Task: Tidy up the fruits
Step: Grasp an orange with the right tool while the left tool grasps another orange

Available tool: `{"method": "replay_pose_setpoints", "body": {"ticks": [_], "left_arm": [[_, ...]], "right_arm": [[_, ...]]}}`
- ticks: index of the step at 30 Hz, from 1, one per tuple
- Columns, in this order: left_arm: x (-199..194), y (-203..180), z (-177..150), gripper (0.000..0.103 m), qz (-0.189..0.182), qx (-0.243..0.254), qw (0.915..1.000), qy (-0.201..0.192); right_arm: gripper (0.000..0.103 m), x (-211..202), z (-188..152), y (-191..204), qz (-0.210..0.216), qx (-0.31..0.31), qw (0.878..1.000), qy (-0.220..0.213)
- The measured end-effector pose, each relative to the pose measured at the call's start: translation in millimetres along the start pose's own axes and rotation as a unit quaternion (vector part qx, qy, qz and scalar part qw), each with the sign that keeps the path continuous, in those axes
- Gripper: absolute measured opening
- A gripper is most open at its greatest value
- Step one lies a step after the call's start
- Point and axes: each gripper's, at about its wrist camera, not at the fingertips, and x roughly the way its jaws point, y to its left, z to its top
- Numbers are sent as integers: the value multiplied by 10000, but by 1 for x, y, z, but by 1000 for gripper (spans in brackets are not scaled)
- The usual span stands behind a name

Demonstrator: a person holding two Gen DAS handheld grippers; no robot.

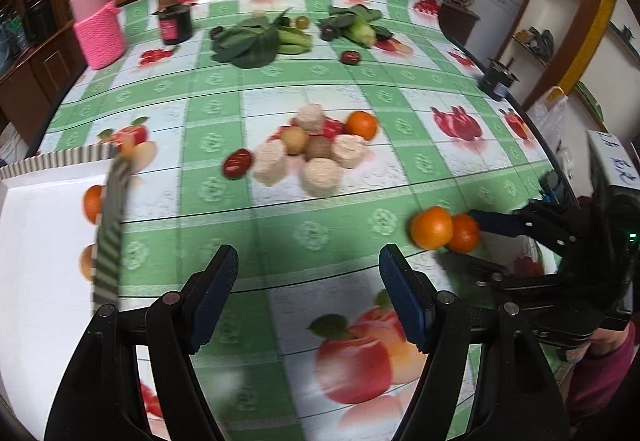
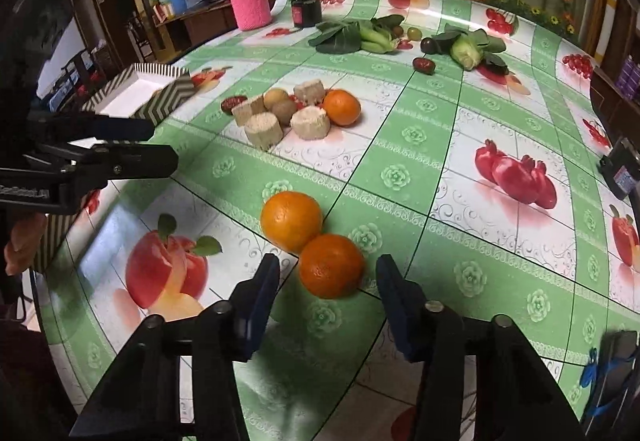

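Two oranges touch each other on the fruit-print tablecloth: a near orange [image 2: 331,265] [image 1: 464,233] and a far orange [image 2: 291,221] [image 1: 431,228]. My right gripper [image 2: 327,269] [image 1: 474,245] is open, its blue pads either side of the near orange with a small gap on each side. My left gripper [image 1: 308,261] [image 2: 162,145] hangs open and empty over the cloth to the left. A white box with a striped rim [image 1: 40,221] [image 2: 140,89] sits at the left; an orange shape [image 1: 93,203] shows inside by its wall.
Mid-table is a pile [image 2: 296,113] of beige cylinders, brown fruits, an orange [image 1: 362,125] and a red date [image 1: 237,163]. Leafy greens [image 1: 256,41] and dark fruits lie at the back, beside a dark jar [image 1: 176,23] and a pink-sleeved jar [image 1: 100,29]. A black device [image 1: 496,77] stands at the right edge.
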Motion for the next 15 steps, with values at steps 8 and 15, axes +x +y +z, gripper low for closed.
{"method": "replay_pose_setpoints", "body": {"ticks": [8,15], "left_arm": [[11,-34,5,72,-292,357,9989,62],[28,-61,9,72,-457,657,9967,156]], "right_arm": [[33,-2,-4,-12,38,118,9998,-142],[34,-16,-12,-41,-79,562,9981,-231]]}}
